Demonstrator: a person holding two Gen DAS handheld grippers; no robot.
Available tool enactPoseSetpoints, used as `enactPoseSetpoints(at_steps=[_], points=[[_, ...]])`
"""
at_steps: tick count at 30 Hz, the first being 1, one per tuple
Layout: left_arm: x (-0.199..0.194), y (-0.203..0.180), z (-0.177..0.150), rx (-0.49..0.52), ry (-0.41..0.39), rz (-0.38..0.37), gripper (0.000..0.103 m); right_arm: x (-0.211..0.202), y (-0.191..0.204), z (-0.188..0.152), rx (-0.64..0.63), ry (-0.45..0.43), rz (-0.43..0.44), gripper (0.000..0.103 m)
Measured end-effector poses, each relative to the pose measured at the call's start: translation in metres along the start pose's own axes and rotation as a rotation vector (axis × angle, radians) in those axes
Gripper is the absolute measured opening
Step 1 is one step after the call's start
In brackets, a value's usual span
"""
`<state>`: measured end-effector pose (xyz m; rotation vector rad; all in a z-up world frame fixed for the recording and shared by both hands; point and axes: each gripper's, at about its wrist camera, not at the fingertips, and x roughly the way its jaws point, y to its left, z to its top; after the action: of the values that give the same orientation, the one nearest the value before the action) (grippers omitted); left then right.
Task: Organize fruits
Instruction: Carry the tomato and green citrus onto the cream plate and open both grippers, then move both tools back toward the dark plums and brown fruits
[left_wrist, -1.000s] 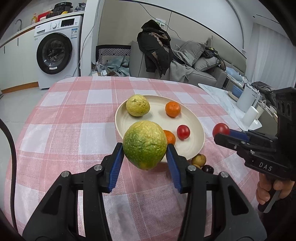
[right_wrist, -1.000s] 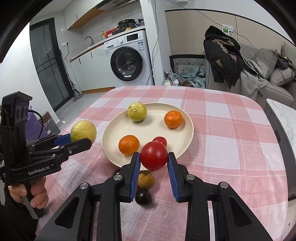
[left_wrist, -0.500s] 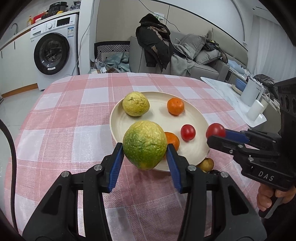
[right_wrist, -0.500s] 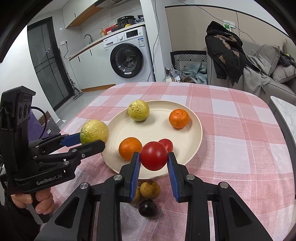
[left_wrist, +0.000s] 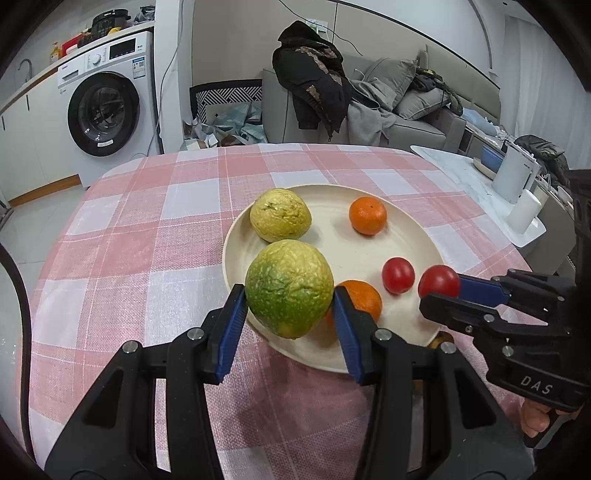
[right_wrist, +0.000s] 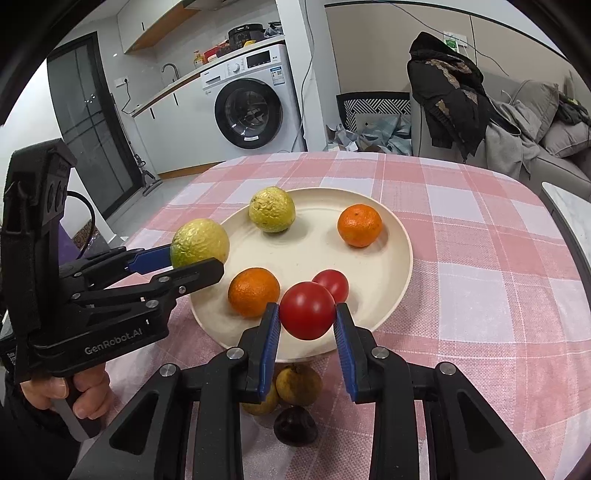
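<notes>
My left gripper (left_wrist: 290, 295) is shut on a large green-yellow citrus (left_wrist: 289, 287), held above the near-left rim of a cream plate (left_wrist: 421, 236). My right gripper (right_wrist: 306, 314) is shut on a red tomato (right_wrist: 306, 309) over the plate's near edge. On the plate (right_wrist: 391, 229) lie a yellow-green citrus (right_wrist: 272, 209), two oranges (right_wrist: 359, 225) (right_wrist: 253, 291) and a second tomato (right_wrist: 332, 283). From the right wrist view the left gripper (right_wrist: 195, 254) and its citrus (right_wrist: 199, 242) show at the left.
Two brownish small fruits (right_wrist: 298, 384) and a dark plum-like fruit (right_wrist: 295, 424) lie on the pink checked tablecloth (right_wrist: 480, 295) just in front of the plate. A washing machine (left_wrist: 107, 107) and a sofa (left_wrist: 406, 110) with clothes stand beyond the table.
Both grippers have moved forward over the plate with their fruit still held; the left citrus now hangs above the plate's rim, and the right tomato is closer to the tomato on the plate.
</notes>
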<state>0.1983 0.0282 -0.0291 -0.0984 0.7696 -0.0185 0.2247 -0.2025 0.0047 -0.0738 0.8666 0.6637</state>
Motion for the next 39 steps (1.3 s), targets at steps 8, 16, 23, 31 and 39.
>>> enactPoseSetpoints(at_steps=[8,16,23,31,39], points=[[0.018,0.001,0.004,-0.001,0.016,0.007,0.044,0.004,-0.002,0.0,0.009,0.001,-0.006,0.031],[0.005,0.004,0.003,0.001,-0.029,0.05,0.055,-0.015,-0.004,0.001,-0.026,-0.043,-0.038,0.053],[-0.024,0.013,-0.004,-0.025,-0.05,0.061,0.087,-0.04,-0.011,-0.006,-0.033,-0.08,-0.094,0.098],[-0.065,0.006,-0.027,-0.028,-0.062,0.043,0.102,-0.052,-0.02,-0.015,-0.011,-0.037,-0.099,0.103],[-0.067,-0.012,-0.048,0.02,-0.041,0.047,0.102,-0.04,-0.018,-0.031,-0.04,0.016,-0.097,0.103]])
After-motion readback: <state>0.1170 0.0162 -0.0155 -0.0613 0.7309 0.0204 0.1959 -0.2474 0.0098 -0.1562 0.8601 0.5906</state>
